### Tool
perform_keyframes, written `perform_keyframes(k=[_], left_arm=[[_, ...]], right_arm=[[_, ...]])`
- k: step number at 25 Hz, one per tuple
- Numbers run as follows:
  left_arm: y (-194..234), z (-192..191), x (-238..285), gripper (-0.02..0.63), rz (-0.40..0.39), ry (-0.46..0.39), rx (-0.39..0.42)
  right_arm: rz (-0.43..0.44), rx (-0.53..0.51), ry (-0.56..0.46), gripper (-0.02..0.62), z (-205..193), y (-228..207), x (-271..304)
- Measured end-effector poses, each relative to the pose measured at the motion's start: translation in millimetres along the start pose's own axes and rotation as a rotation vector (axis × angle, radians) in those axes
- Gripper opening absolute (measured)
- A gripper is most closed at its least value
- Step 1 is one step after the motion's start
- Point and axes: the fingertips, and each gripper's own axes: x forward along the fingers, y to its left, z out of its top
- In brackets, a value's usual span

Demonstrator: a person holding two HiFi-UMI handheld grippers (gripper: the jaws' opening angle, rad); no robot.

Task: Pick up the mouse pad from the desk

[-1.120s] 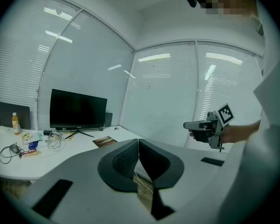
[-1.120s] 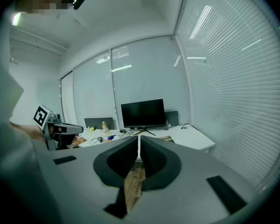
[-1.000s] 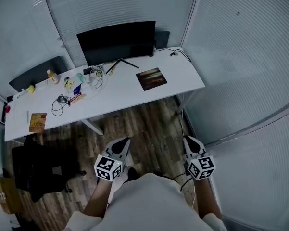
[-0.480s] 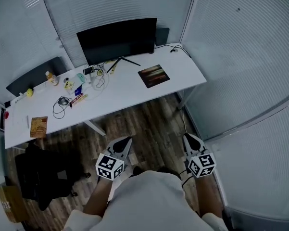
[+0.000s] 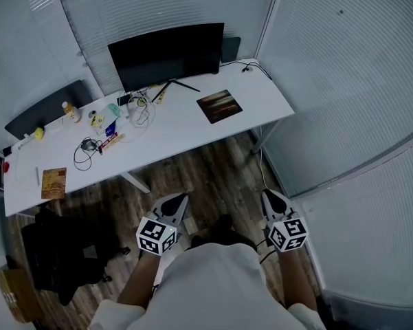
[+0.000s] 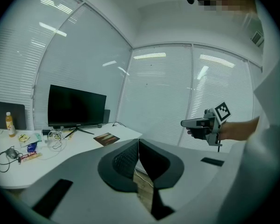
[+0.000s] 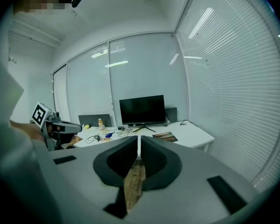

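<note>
The mouse pad is a dark rectangle with a brown-orange print, flat on the right part of the white desk, in front of the monitor. It also shows small and far off in the left gripper view and the right gripper view. My left gripper and right gripper are held over the wooden floor, well short of the desk, both pointing toward it. Each has its jaws shut with nothing between them.
A black monitor stands at the back of the desk. Left of the pad lie tangled cables, a bottle, small packets and a brown booklet. A dark chair stands at the left on the floor. Blinds close the room's walls.
The view has shifted slightly toward the desk; the desk and mouse pad sit a little higher in the frame. Both grippers keep their pose, still shut.
</note>
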Motion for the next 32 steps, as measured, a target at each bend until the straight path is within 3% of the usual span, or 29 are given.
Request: perform_keyframes(k=[11, 32], left_arm=[[22, 10, 27, 0.018, 0.037, -0.004, -0.011], [49, 51, 147, 0.018, 0.08, 0.021, -0.007]], right_arm=[[0.036, -0.001, 0.014, 0.04, 7, -19, 37], [0.172, -0.005, 0.085, 0.04, 40, -113, 157]])
